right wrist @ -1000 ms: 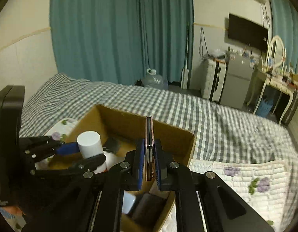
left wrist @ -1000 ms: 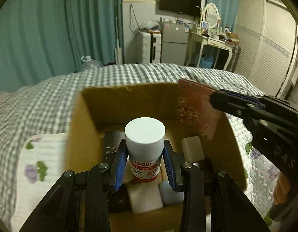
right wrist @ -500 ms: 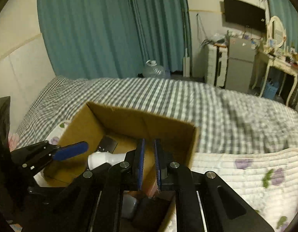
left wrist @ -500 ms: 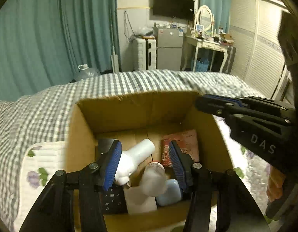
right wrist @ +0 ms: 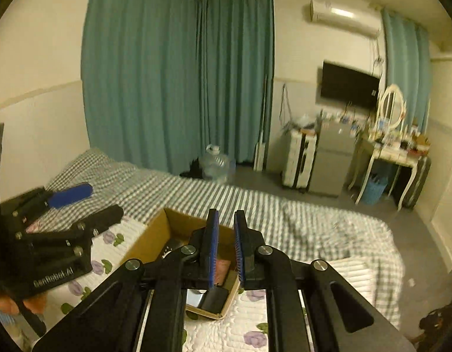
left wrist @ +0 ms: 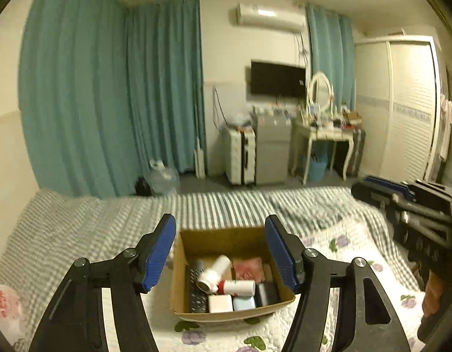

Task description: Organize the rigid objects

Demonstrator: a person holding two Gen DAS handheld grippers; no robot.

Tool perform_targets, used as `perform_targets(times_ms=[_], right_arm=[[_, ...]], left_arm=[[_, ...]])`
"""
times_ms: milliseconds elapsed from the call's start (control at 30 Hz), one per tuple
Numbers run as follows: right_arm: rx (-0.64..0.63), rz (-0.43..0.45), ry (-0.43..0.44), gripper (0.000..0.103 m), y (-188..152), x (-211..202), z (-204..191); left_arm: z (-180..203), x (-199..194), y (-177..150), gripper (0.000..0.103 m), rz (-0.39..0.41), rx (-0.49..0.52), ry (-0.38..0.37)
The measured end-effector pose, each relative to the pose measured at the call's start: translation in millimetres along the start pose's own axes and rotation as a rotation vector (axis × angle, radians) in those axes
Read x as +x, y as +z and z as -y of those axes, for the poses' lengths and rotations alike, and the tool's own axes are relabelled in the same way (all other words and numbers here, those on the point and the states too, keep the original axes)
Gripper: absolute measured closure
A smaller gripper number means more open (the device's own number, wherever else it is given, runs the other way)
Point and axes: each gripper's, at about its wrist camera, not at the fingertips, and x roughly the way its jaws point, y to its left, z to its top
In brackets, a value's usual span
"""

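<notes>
A cardboard box [left wrist: 179,287] sits on the bed and holds several items: a white bottle [left wrist: 214,272] lying on its side, a red-labelled bottle [left wrist: 240,287], a red packet [left wrist: 249,268], a dark remote [left wrist: 196,293] and small white and blue blocks. My left gripper [left wrist: 220,249] is open and empty, raised above and behind the box. My right gripper [right wrist: 224,245] has its jaws a narrow gap apart with nothing between them, above the box's [right wrist: 155,234] right side. The left gripper also shows in the right wrist view [right wrist: 79,205].
The box rests on a floral quilted pad [left wrist: 343,252] over a checked bedspread [left wrist: 79,228]. Teal curtains [left wrist: 108,102], a suitcase [left wrist: 240,155], a dressing table [left wrist: 322,138] and a wardrobe [left wrist: 407,111] stand beyond the bed. A pink bag [left wrist: 6,308] lies at the far left.
Both grippers let go: the white bottle and the red packet now lie in the box. Both grippers have lifted and pulled back from the box, and the left one has opened wide.
</notes>
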Motion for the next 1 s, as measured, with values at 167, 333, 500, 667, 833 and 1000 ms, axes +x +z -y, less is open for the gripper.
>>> perform_targets(times_ms=[167,333,500,667,833,1000], right_arm=[[0.005,0.044,-0.043,0.045,7,-48,-13],[0.010,0.105,-0.063,0.016,-1,-74,-27],[0.044,0.147,-0.085,0.005,-20,-78,-38],[0.062,0.157,-0.094,0.002,-39,-60,-42],[0.093,0.162,-0.137,0.000,-71,-30,-40],[0.133,0.081,-0.194,0.000,-124,18,-37]], left_arm=[[-7,-56,4,0.032,0.141,-0.070,-0.002],[-11,-81,-7,0.028,0.231,-0.049,0.077],[-18,-79,-25,0.028,0.239,-0.031,0.085],[-24,-63,-53,0.027,0.243,0.005,0.126],[-44,-28,-86,0.027,0.182,-0.047,0.115],[-47,10,-127,0.027,0.110,-0.060,0.121]])
